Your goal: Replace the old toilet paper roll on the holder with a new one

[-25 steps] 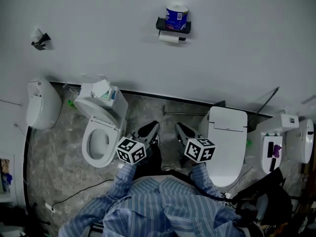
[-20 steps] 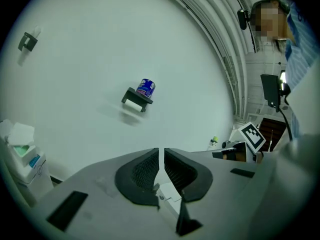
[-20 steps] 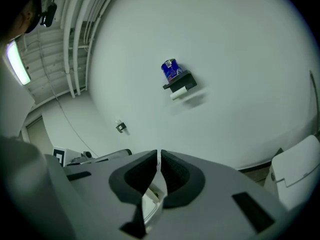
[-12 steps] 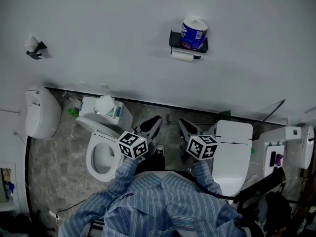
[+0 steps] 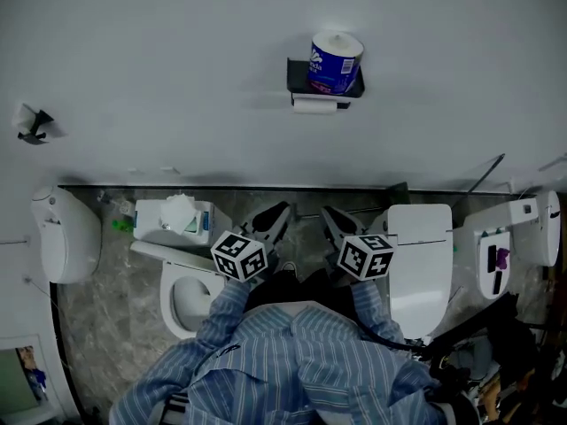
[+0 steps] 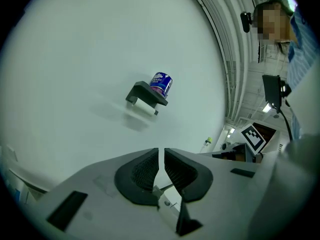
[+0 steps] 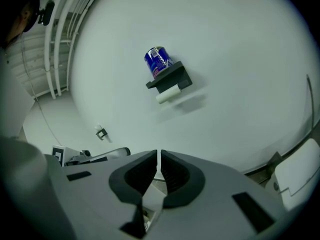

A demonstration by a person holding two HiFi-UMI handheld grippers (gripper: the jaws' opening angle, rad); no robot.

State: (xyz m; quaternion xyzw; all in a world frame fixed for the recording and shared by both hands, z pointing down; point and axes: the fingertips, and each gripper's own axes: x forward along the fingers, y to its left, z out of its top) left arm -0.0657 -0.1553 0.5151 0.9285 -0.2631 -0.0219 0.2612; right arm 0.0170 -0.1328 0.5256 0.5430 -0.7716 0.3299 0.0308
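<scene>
Nearest us, striped sleeves [image 5: 221,312] reach forward, arms side by side. Left gripper [image 5: 282,211] and right gripper [image 5: 326,212] point toward the wall [image 5: 177,78], tips angled inward. We read both pairs of jaws closed, with nothing between them. Below them stand an open toilet [image 5: 182,295] at left and a shut toilet [image 5: 416,255] at right. Well beyond, the holder [image 5: 297,76] is on the wall. The wrapped new roll [image 5: 335,60] stands upright on its shelf, and the old roll [image 5: 314,105] hangs beneath.

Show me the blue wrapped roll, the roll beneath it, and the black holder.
blue wrapped roll [image 5: 335,62]: head view, on its blue wrapper.
white roll [image 5: 314,105]: head view, middle of its side.
black holder [image 5: 296,76]: head view, left end of its shelf.
</scene>
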